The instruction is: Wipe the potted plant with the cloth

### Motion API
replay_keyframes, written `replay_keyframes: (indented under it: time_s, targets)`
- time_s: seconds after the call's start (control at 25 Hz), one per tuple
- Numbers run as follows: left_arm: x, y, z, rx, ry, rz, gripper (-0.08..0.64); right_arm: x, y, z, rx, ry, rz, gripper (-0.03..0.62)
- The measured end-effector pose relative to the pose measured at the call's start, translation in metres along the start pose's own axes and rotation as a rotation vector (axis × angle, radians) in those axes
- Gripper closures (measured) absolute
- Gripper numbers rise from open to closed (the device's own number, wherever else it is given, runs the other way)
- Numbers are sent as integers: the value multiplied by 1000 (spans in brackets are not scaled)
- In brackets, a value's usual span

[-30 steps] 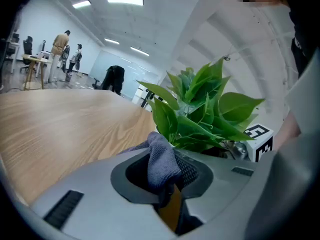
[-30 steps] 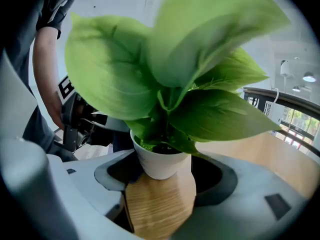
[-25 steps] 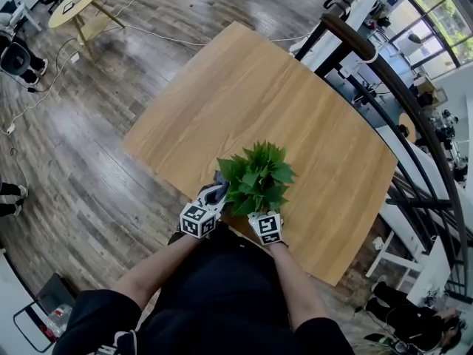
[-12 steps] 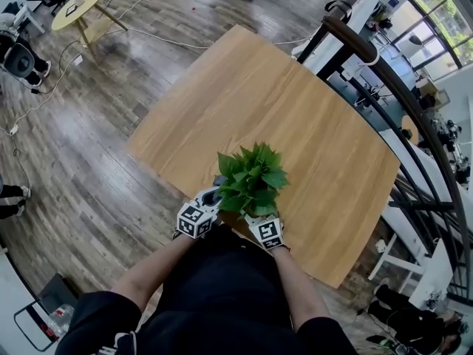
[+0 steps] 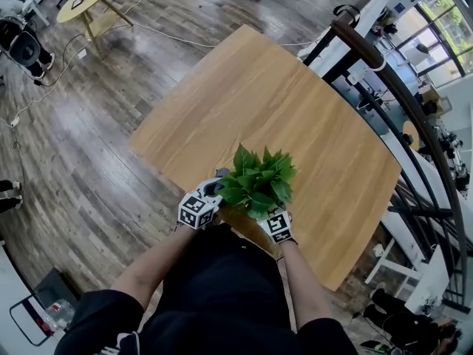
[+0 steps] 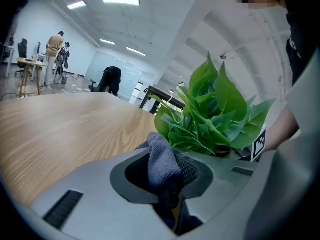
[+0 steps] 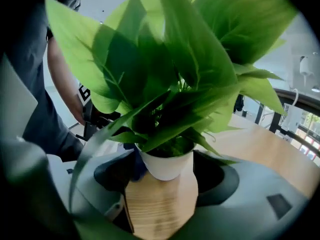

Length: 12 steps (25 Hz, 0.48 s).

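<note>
Pinching bunched grey cloth (image 6: 161, 156), left claw (image 6: 167, 176) sits beside leaves (image 6: 215, 114); right claw (image 7: 165, 176) clamps white pot (image 7: 167, 168) at desk (image 5: 295, 109) edge. Risk: hard wipe tears leaves, tips pot

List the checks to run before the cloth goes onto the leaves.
1. Cloth clamped in left gripper: ok, jaws shut on it.
2. Cloth sticking out past the jaws: ok, a fold bulges forward.
3. Pot steadied: ok, it sits between the right gripper jaws, which look to touch both sides.
4. Pot upright on table: ok.
5. Cloth touching leaves: cannot tell; it is close beside them.
6. Pot's margin from the near table edge: cannot tell, leaves hide it in the head view.
</note>
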State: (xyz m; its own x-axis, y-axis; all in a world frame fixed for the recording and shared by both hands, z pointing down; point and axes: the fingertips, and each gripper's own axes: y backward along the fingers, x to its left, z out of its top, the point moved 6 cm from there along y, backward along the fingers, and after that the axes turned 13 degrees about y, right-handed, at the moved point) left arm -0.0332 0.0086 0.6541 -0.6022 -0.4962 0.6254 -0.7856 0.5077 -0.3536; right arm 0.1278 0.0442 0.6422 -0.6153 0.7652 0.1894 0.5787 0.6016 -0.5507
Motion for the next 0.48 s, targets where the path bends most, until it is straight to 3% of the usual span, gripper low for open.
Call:
replay_keyframes:
  time_s: [0.2,0.4,0.48]
  targets:
    - [-8,1,-1,-9,29,2,474,-4,-7,3,6,-30,-18,249]
    - [-32,4,-31,66,49,-127,473,-3,-8,-5,-2,-55,-63,249]
    - [-33,9,-37,51,94,-121,472,-1,-9,-5,1,-64,-57,249]
